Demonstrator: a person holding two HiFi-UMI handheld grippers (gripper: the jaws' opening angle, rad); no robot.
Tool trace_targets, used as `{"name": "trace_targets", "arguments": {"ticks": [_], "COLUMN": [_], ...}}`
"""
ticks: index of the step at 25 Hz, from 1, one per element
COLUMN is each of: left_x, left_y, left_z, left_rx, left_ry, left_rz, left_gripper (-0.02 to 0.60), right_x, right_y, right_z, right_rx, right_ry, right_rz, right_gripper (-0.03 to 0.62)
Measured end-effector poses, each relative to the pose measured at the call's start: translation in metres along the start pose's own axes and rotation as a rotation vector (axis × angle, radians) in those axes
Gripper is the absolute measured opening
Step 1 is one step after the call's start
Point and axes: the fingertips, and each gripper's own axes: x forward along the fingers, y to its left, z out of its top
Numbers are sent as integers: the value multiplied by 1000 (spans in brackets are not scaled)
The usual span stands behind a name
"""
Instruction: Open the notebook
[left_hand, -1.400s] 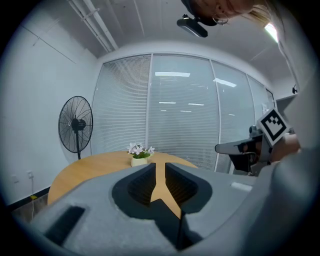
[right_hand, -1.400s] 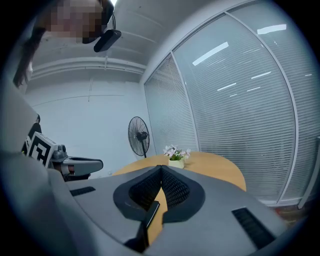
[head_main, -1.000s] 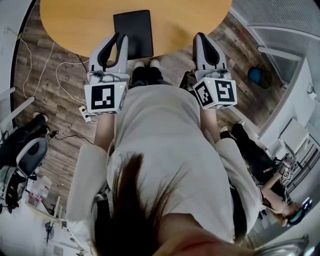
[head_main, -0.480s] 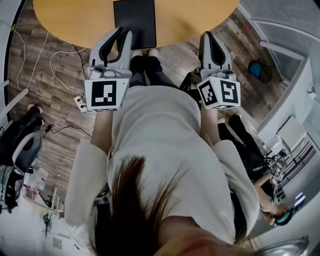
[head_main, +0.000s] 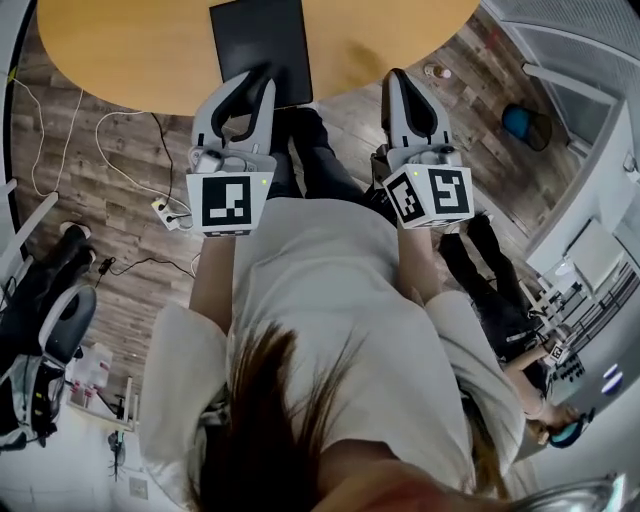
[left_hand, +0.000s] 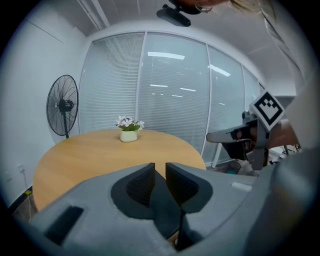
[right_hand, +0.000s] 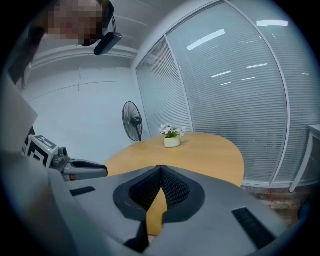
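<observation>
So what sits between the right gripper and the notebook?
Nothing: in the head view only bare tabletop shows between the right gripper and the notebook.

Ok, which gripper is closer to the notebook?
The left gripper: in the head view its tip overlaps the near edge of the black notebook, while the right gripper is off to the side.
</observation>
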Motion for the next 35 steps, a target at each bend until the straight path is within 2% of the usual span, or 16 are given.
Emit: {"name": "trace_targets", "arguments": {"ticks": [9, 12, 15, 22, 27, 31, 35], "left_x": [16, 22, 25, 42, 46, 48, 51], "left_y": [-24, -36, -50, -81, -88, -91, -92], "left_z": [-49, -67, -81, -100, -112, -119, -123], "left_rx": [66, 106, 162, 326, 372, 442, 463], "left_ry": [134, 188, 228, 282, 314, 346, 358], "left_rz": [-80, -128, -165, -229, -234, -240, -228], "left_gripper": [144, 201, 223, 241, 244, 255, 253], "right_x": [7, 8, 4, -7, -14, -17, -19], "right_y": [20, 24, 25, 14, 8, 7, 8], "right_z": [-31, -38, -44, -56, -58, -61, -63], "right_rx": [27, 21, 41, 69, 78, 85, 91], "right_ry": [54, 68, 78, 86, 80, 78, 79], "right_rz": [37, 48, 27, -17, -43, -54, -52], "right_gripper": [3, 3, 3, 2, 2, 2, 2]}}
